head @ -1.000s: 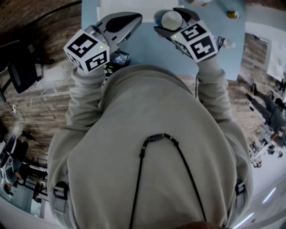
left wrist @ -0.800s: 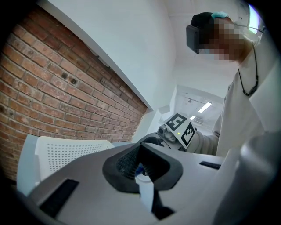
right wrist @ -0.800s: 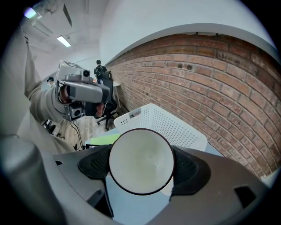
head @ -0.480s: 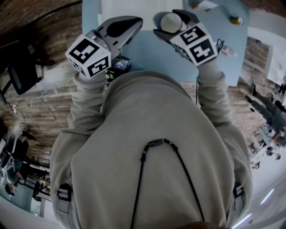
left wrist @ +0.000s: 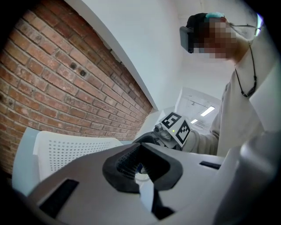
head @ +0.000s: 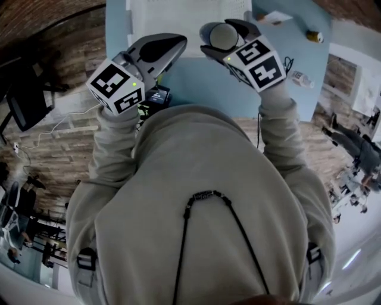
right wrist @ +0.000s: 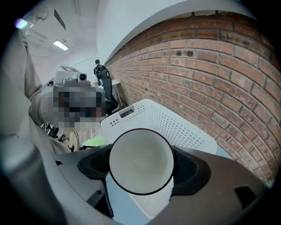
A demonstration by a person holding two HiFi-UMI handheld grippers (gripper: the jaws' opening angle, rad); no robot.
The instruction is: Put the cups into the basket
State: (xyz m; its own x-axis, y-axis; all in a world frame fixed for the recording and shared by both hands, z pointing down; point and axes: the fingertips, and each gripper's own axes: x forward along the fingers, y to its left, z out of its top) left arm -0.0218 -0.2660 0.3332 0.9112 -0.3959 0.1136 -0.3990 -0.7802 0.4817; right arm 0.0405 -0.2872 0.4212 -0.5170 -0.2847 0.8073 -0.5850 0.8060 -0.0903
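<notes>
A pale round cup (head: 220, 39) with a dark rim sits between the jaws of my right gripper (head: 225, 34), which is shut on it. In the right gripper view the cup (right wrist: 141, 161) fills the gap, with its round face towards the camera. The white perforated basket (head: 187, 15) stands at the far side of the blue table (head: 196, 74), just beyond both grippers, and also shows as the basket (right wrist: 175, 127) and basket (left wrist: 74, 149). My left gripper (head: 172, 43) hovers left of the right one. Its jaws are together and hold nothing, as the left gripper (left wrist: 140, 165) shows.
A small black device (head: 158, 94) lies at the table's near edge. A plastic bottle (head: 299, 77), a yellow item (head: 314, 36) and a paper (head: 271, 16) lie at the right. A brick wall (right wrist: 210, 74) rises behind the basket.
More of the basket shows at the top of the head view. Both grippers, the right one still holding the cup, have crept slightly closer to the basket.
</notes>
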